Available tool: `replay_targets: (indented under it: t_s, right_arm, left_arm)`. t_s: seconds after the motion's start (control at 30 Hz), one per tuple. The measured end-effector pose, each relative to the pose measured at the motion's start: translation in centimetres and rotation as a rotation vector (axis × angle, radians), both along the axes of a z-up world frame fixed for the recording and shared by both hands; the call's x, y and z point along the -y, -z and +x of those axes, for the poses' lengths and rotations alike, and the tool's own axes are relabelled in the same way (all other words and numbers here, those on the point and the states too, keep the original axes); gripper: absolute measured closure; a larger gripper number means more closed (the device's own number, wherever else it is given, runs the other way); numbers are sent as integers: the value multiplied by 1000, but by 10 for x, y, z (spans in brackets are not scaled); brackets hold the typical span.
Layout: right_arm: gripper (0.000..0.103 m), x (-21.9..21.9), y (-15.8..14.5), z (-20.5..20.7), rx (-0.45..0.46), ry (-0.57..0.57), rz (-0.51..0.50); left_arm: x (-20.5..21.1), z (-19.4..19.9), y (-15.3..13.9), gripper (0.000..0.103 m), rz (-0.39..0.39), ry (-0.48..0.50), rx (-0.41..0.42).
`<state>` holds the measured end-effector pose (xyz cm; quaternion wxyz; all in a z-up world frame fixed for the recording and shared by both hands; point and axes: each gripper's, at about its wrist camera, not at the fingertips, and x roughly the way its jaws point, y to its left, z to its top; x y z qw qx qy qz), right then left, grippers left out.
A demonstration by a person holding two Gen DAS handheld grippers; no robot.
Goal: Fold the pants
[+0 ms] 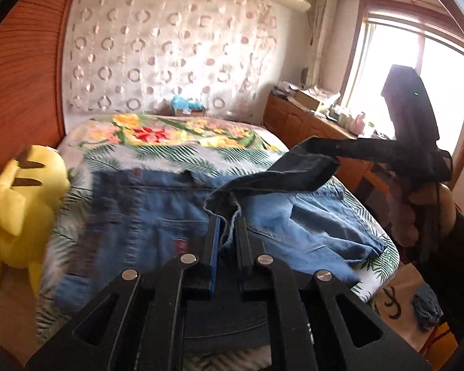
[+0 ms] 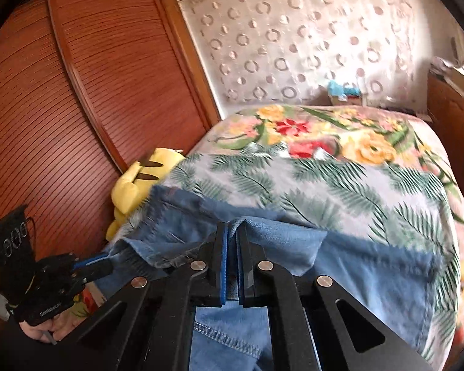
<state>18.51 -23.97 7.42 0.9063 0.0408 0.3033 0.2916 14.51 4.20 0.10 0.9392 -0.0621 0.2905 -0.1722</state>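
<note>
Blue denim pants [image 1: 157, 213] lie spread on the bed, waistband toward the far side. My left gripper [image 1: 229, 219] is shut on the hem of a pant leg [image 1: 272, 179], which is lifted above the bed and stretches right to my right gripper [image 1: 417, 167], seen dark against the window. In the right wrist view my right gripper [image 2: 232, 228] is shut on the denim hem [image 2: 250, 228], with more denim [image 2: 355, 266] draped on the bed below. My left gripper [image 2: 102, 266] shows at the lower left, also pinching the cloth.
The bed [image 1: 170, 154] has a floral and palm-leaf cover. A yellow plush toy [image 1: 18, 210] sits at the bed's left edge next to a wooden louvred wardrobe [image 2: 77, 108]. A wooden dresser [image 1: 300, 117] with clutter stands under the window at the right.
</note>
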Motion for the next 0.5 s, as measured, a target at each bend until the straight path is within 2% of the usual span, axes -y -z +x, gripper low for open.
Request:
replay_targets:
  t_s: [0.17,0.5]
  right_arm:
    - [99,-48,-9,16,19,-67,-31]
    - [99,-148,-18,56,20,-153,-119]
  left_arm:
    - [-34,-15,-11,93,2,-53,22]
    - [-87,-23,0,94,-22,-141,12]
